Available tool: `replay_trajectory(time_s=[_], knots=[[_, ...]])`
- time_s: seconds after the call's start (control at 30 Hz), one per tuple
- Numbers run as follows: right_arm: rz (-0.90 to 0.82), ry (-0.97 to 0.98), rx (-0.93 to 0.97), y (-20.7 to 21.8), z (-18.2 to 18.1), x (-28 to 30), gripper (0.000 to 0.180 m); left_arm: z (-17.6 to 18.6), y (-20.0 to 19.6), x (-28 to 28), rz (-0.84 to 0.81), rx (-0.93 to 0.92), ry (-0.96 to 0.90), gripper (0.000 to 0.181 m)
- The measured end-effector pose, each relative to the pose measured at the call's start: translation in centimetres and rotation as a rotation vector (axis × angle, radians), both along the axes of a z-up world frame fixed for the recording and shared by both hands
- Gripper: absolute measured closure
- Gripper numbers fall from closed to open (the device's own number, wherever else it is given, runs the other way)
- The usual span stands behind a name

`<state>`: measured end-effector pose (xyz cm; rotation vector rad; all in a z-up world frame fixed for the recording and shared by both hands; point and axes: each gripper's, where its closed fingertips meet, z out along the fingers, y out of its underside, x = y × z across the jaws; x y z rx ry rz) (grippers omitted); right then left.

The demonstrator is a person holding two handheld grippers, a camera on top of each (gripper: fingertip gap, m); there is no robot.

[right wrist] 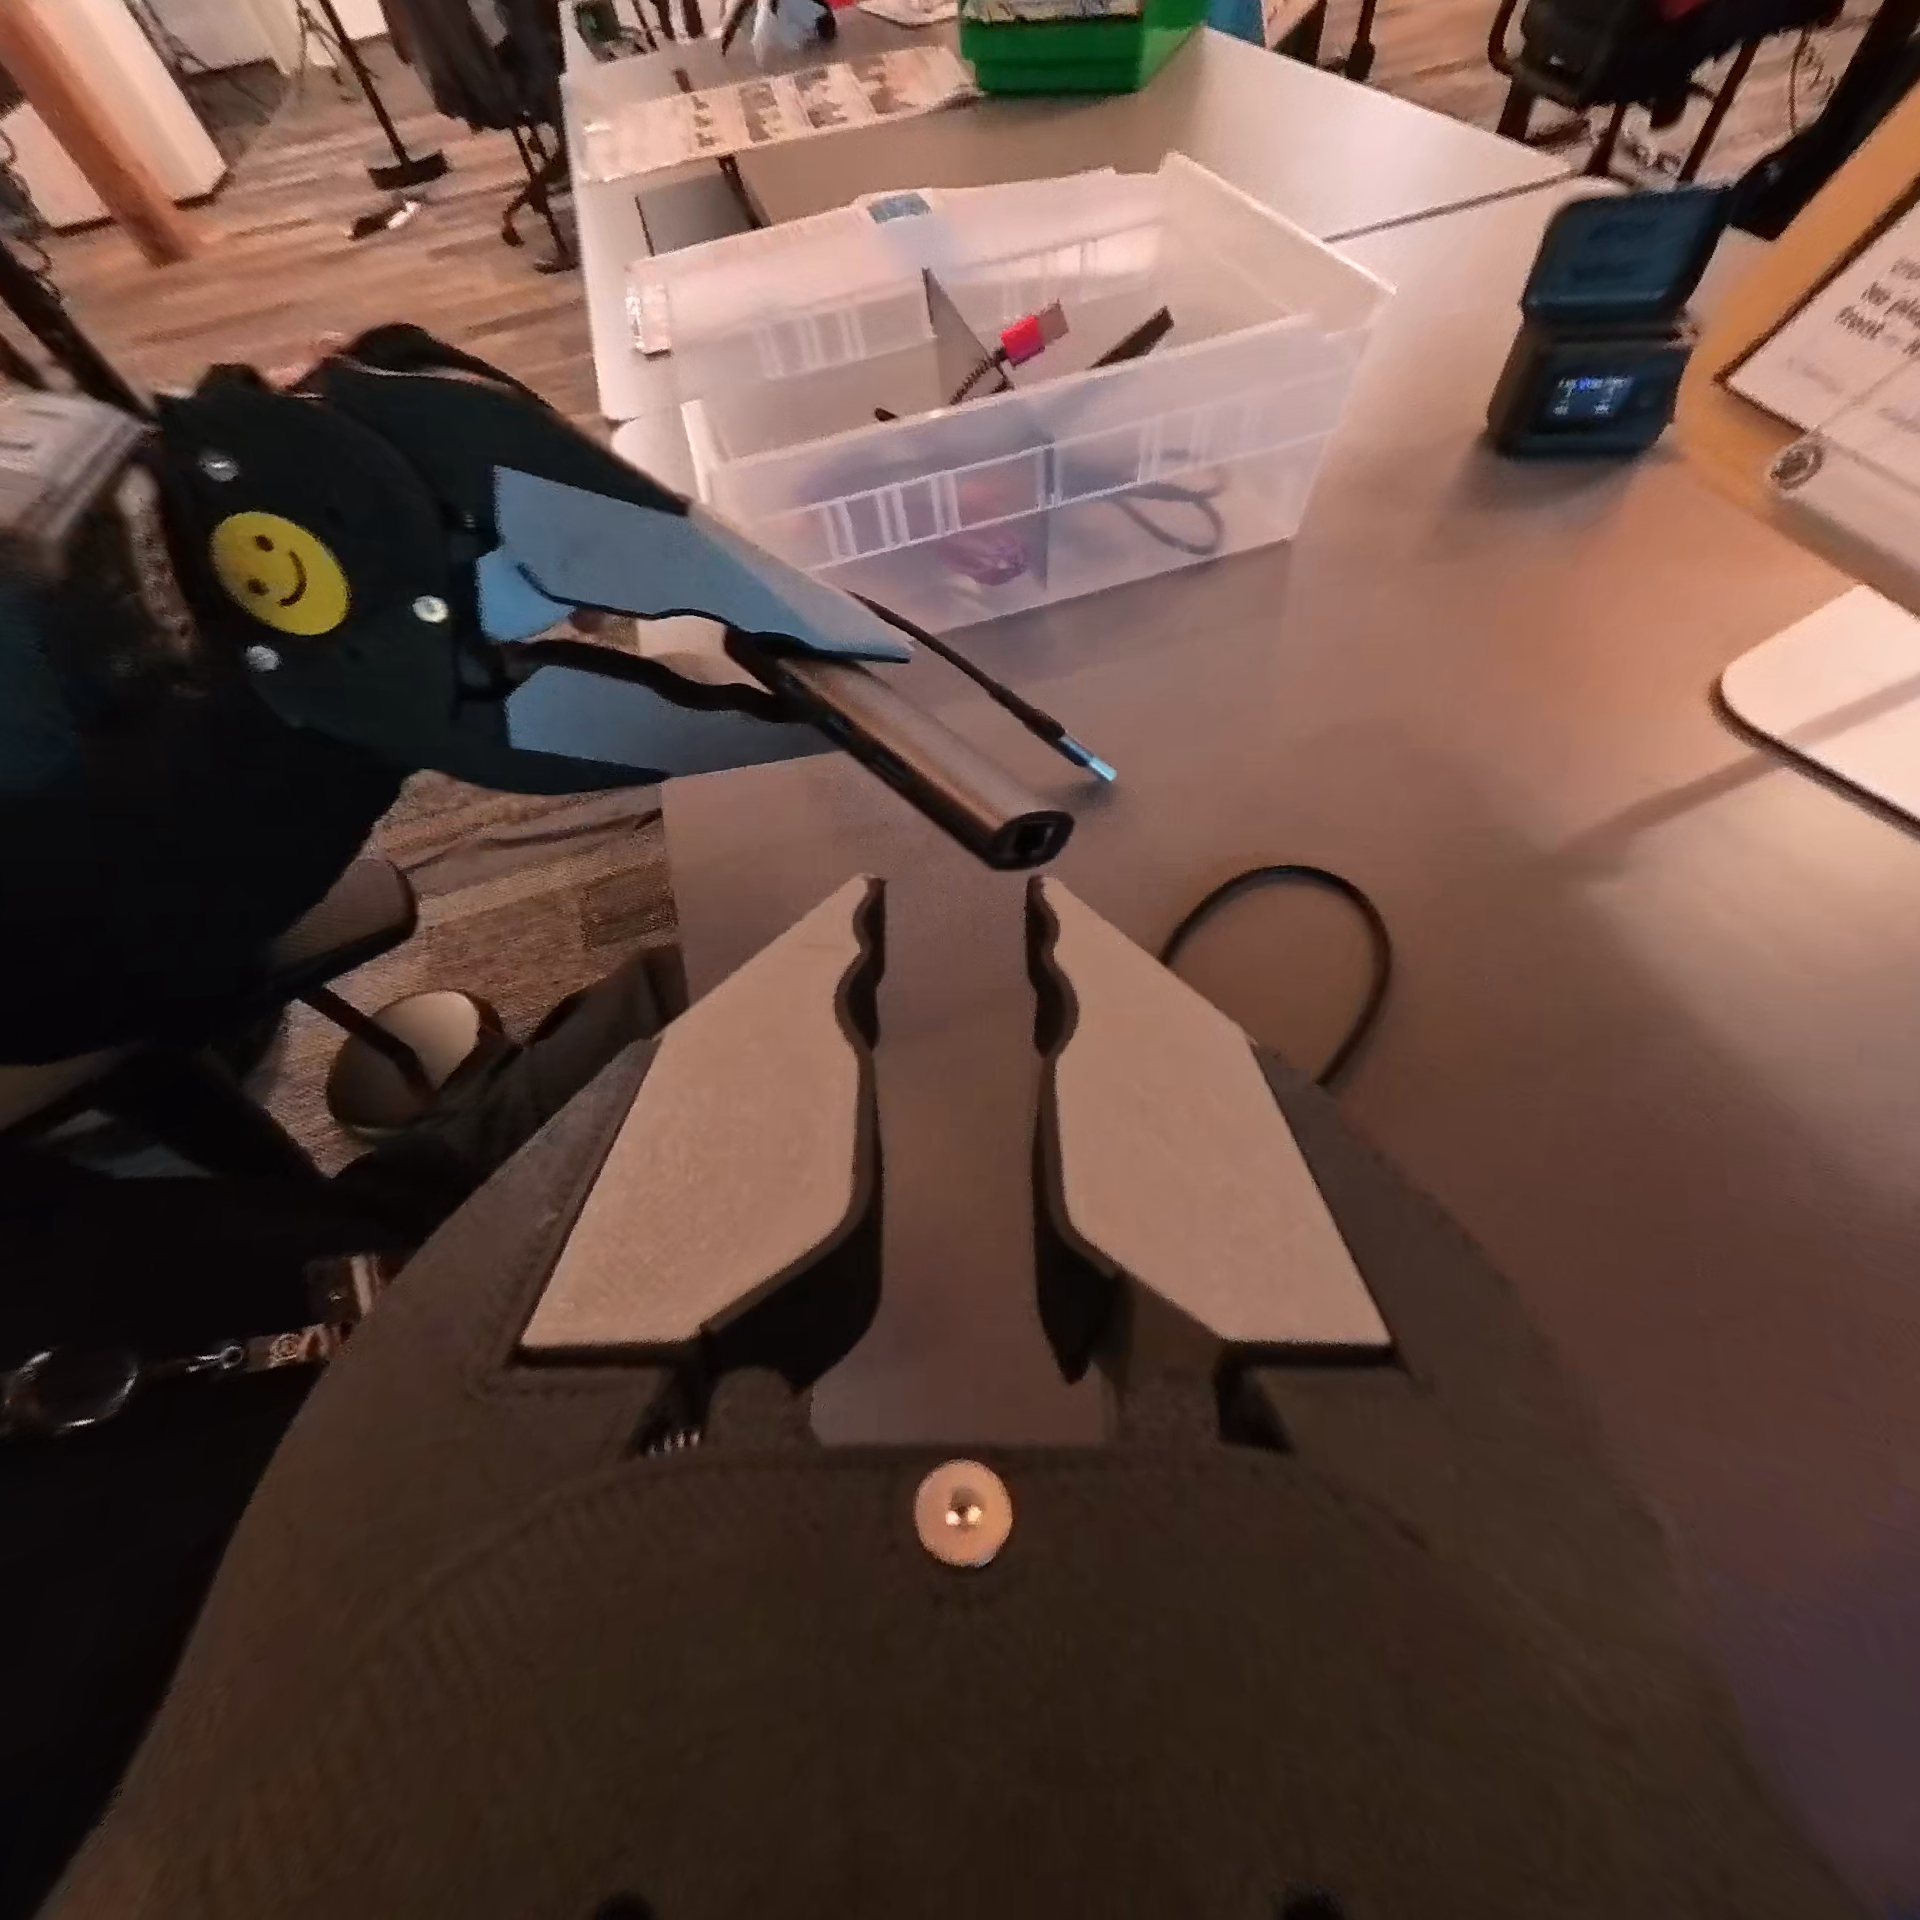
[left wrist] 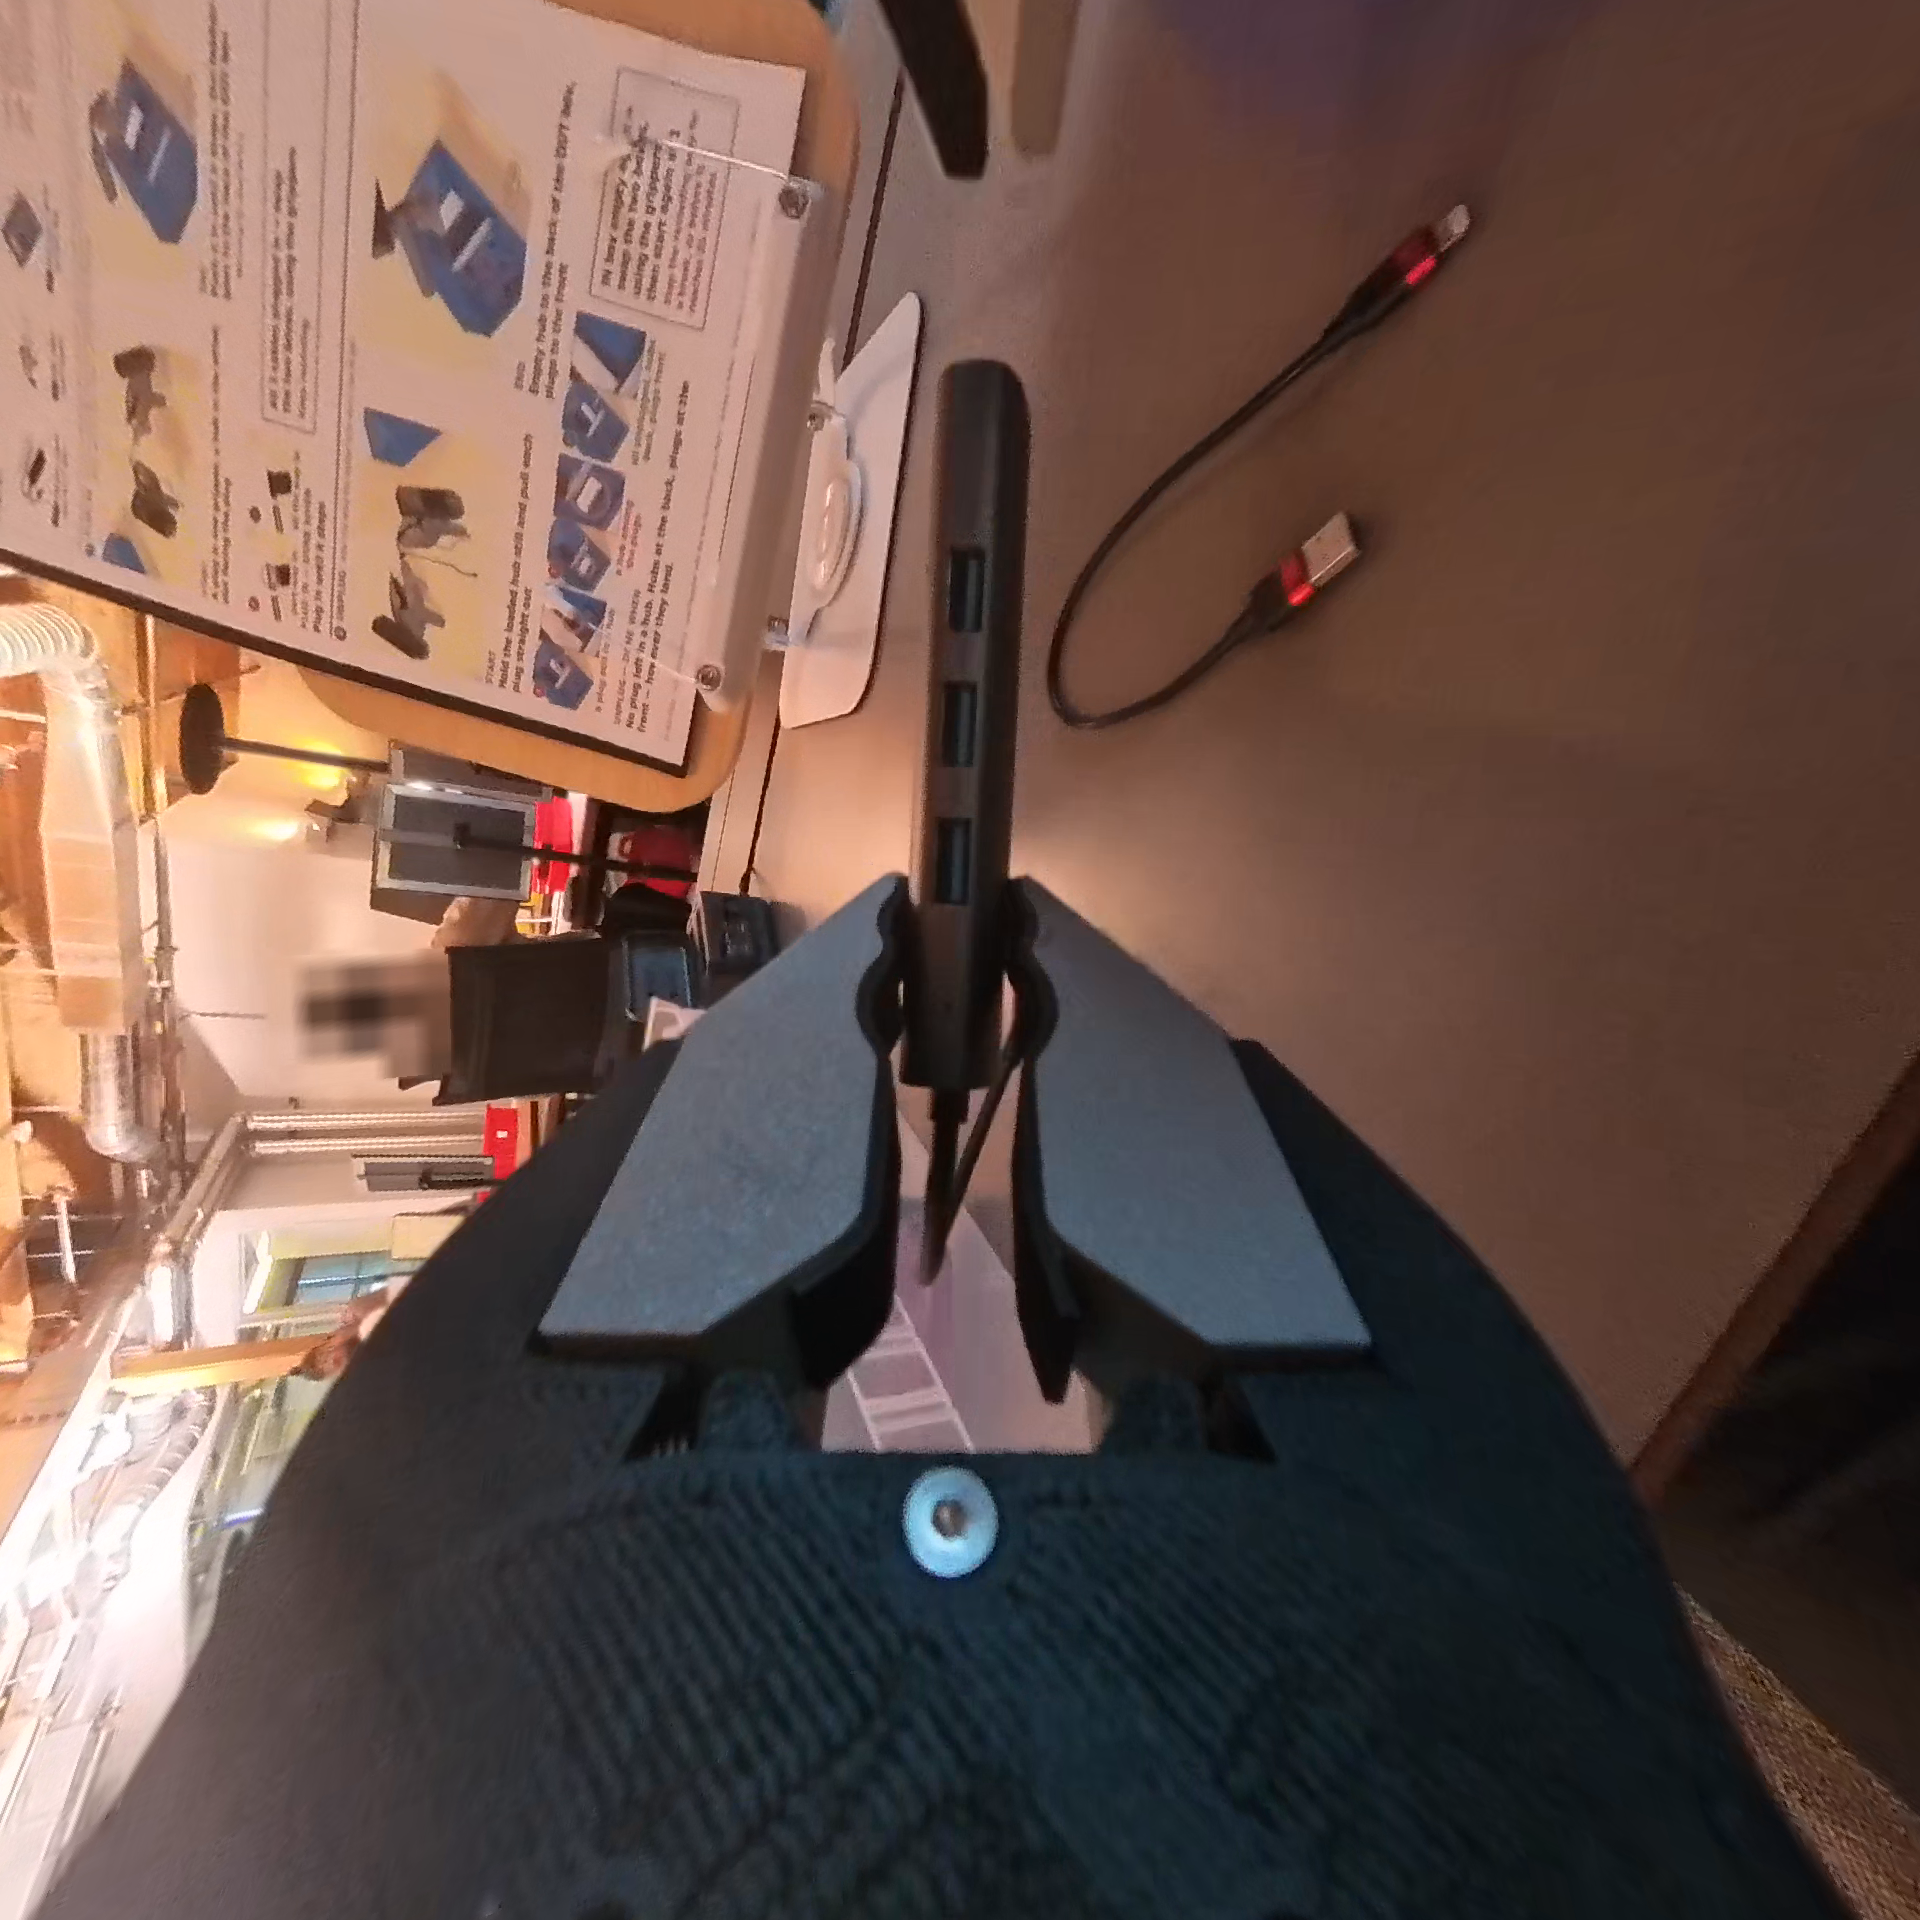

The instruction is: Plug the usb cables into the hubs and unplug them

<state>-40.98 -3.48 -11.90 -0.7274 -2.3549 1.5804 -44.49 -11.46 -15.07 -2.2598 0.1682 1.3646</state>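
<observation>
My left gripper [left wrist: 956, 914] is shut on a black USB hub [left wrist: 977, 644] and holds it above the table; the hub's three side ports show empty. The left gripper [right wrist: 842, 675] and the hub [right wrist: 935, 769] also show in the right wrist view, with the hub's own short cable [right wrist: 1018, 712] hanging past it. A black USB cable [left wrist: 1174, 499] with two red-and-silver plugs lies on the table right of the hub. My right gripper [right wrist: 956, 914] is open and empty, just below the hub's end. A loop of the cable [right wrist: 1340, 935] shows beside its right finger.
A clear plastic bin [right wrist: 997, 405] with cables and parts stands behind the hub. A small black device with a lit screen [right wrist: 1600, 343] sits at the right. An instruction sheet on a white stand [left wrist: 416, 343] stands at the table's back; its base [right wrist: 1829, 707] lies at the right. My right fingertips sit around 10 centimetres from my left ones.
</observation>
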Motion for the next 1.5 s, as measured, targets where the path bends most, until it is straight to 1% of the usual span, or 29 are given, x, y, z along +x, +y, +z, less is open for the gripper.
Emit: replay_trajectory(time_s=[0.1,0.13,0.2,0.3,0.37,0.43,0.57,0.7,0.87,0.93,0.97,1.1,1.23,1.3,1.43,1.47,1.5], knots=[[0.036,0.084,0.028,-0.9,0.5,0.7,0.143,0.1,-0.1,0.0,-0.004,0.006,-0.003,0.166],[0.032,0.114,0.054,-1.2,0.3,0.6,0.137,0.3,0.0,0.2,-0.009,0.009,-0.002,0.166],[0.018,0.16,0.117,-1.6,-0.4,0.4,0.117,0.5,0.3,0.5,-0.01,0.015,-0.006,0.166],[-0.019,0.213,0.209,-1.6,-1.5,-0.2,0.123,1.0,0.5,0.9,-0.004,0.003,0.019,0.166],[-0.058,0.242,0.236,-1.4,-1.7,-0.9,0.134,1.3,0.7,1.2,-0.006,0.0,0.031,0.166],[-0.056,0.254,0.234,-1.5,-1.8,-0.9,0.145,1.7,0.8,1.2,0.006,-0.001,0.052,0.166],[-0.074,0.229,0.23,-1.1,-2.1,-1.3,0.146,2.4,0.1,0.3,0.074,-0.006,0.107,0.166],[-0.073,0.225,0.186,-1.2,-1.5,-1.1,0.145,2.3,-0.2,-0.1,0.092,-0.01,0.112,0.167],[-0.088,0.262,0.172,-1.5,-1.0,-1.4,0.132,2.3,-0.1,0.1,0.074,-0.015,0.114,0.167],[-0.047,0.292,0.168,-2.1,-0.9,-0.8,0.112,2.0,-0.1,0.3,0.056,-0.033,0.113,0.167],[-0.022,0.314,0.174,-2.4,-0.8,-0.4,0.106,1.8,0.0,0.5,0.042,-0.047,0.109,0.167],[-0.017,0.427,0.27,-2.4,-0.5,0.1,0.099,1.2,0.0,1.1,-0.012,-0.087,0.104,0.166],[0.03,0.491,0.363,-3.0,-1.1,1.0,0.101,0.6,0.2,2.0,-0.076,-0.118,0.088,0.166],[0.042,0.523,0.432,-3.2,-1.9,1.1,0.108,0.5,0.3,2.6,-0.102,-0.121,0.08,0.166],[-0.022,0.672,0.58,-3.0,-2.2,0.2,0.139,1.1,1.2,3.9,-0.165,-0.08,0.065,0.166],[-0.028,0.701,0.603,-2.9,-2.2,0.2,0.152,1.3,1.4,4.2,-0.175,-0.067,0.069,0.166],[-0.028,0.725,0.618,-3.0,-2.2,0.1,0.16,1.6,1.5,4.3,-0.175,-0.064,0.076,0.166]])
